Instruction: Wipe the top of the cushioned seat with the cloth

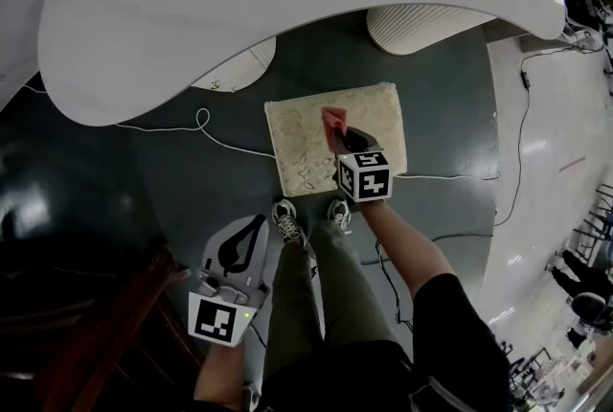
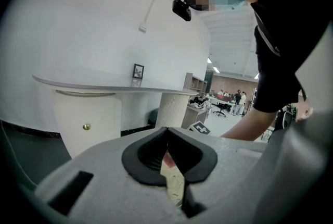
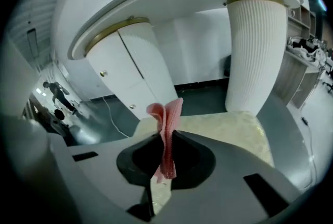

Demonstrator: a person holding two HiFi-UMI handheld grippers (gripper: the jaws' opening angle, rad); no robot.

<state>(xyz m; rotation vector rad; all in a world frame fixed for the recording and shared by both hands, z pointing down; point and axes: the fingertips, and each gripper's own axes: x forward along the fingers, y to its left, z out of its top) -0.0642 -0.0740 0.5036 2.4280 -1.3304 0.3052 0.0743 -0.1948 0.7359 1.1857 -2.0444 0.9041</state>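
From where I stand, not a single word, number or brand name can be read anywhere. The only print is the black-and-white square patterns on the right cube (image 1: 365,175) atop the right tool (image 1: 345,138) and on the left cube (image 1: 218,318) atop the left tool (image 1: 242,245), and those are coded blocks, not letters. A small framed card (image 2: 138,71) stands on the curved white worktop (image 2: 78,84), back from its front edge, but whatever is printed on it is too small to make out.
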